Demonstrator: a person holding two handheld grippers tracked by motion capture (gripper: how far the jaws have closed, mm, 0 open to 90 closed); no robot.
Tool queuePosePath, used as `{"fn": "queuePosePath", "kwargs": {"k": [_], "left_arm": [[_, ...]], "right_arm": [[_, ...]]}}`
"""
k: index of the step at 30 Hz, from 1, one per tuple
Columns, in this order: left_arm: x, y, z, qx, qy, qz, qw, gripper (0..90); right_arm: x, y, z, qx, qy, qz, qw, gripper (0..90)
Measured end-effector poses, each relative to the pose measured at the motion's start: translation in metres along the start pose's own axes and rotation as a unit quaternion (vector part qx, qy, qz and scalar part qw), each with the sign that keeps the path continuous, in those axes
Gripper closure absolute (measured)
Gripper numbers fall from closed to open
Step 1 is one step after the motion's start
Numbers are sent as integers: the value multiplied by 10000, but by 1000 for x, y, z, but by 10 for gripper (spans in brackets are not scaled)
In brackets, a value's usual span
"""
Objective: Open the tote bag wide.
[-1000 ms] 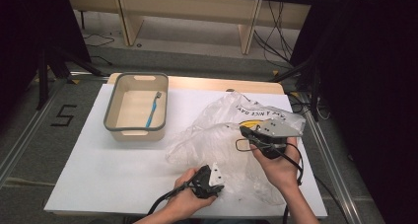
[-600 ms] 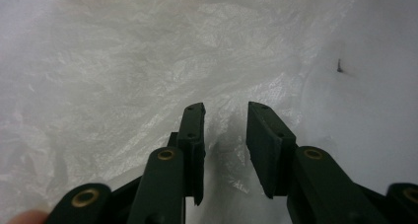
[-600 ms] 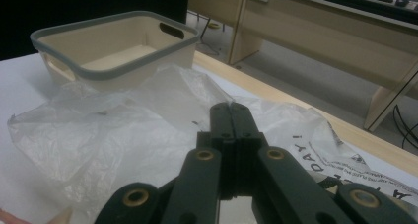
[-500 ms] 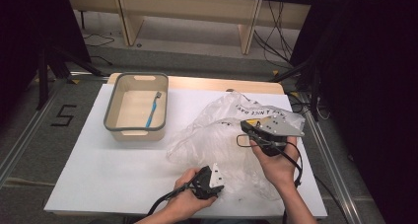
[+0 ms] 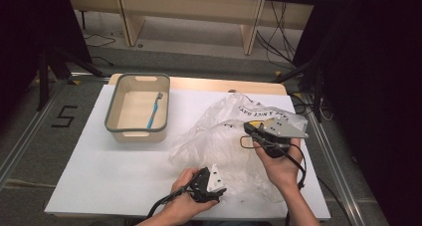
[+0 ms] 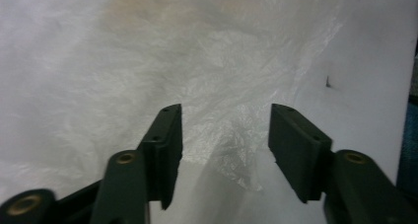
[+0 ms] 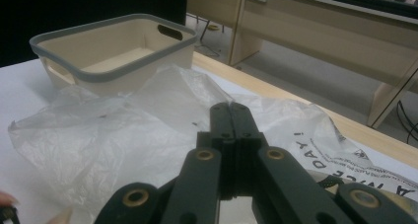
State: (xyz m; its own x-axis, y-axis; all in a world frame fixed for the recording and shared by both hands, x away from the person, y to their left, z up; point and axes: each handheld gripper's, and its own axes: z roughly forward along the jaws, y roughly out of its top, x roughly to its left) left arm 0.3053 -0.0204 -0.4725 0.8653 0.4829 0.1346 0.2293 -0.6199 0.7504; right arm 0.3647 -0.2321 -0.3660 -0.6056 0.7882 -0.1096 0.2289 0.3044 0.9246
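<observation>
Bag [image 5: 234,136]: crumpled on table [image 5: 99,171], right of basket [image 5: 137,108]. Left gripper [image 6: 224,135] just opened, film between spread pads, unpinched. Right gripper [image 7: 230,116] pressed together; whether on film, cannot tell. Advice: reclose on single layer.

1 plastic bag [image 5: 226,141], 1 basket [image 5: 115,121], 1 toothbrush [image 5: 154,110], 2 tongs: left [image 5: 215,178], right [image 5: 249,131]

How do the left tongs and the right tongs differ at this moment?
The left tongs stand open, just widened, with a fold of the plastic bag loose between the jaws; the right tongs are shut, jaws pressed together. The left tongs sit at the bag's near edge; the right tongs are over its far right part, by the print. Both are black, hand-held and at the same bag.
</observation>
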Motion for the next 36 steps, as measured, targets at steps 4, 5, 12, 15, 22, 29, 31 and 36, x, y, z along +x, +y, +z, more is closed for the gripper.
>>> {"fn": "queuePosePath", "kwargs": {"k": [4,5,12,15,22,29,31,36], "left_arm": [[6,0,-23,-245,124,-157,9995,359],[9,0,-28,-294,167,-223,9992,349],[25,-11,-55,-480,459,-496,9966,309],[30,-17,-62,-512,522,-564,9957,295],[39,-28,-79,-579,671,-725,9934,290],[46,-39,-91,-575,889,-898,9903,289],[48,-41,-94,-580,943,-922,9896,289],[53,-45,-100,-593,1042,-984,9879,286]], "right_arm": [[-1,-1,0,29,5,13,10000,900],[0,-2,0,28,1,19,10000,900],[-1,-2,0,29,11,31,10000,900],[-1,-2,-1,33,-4,51,10000,900],[-4,-2,-2,35,-3,86,10000,900],[-5,-4,1,56,18,87,9999,900],[-4,-5,1,58,14,107,9999,900],[-5,-5,-1,77,-7,117,9999,900]]}}
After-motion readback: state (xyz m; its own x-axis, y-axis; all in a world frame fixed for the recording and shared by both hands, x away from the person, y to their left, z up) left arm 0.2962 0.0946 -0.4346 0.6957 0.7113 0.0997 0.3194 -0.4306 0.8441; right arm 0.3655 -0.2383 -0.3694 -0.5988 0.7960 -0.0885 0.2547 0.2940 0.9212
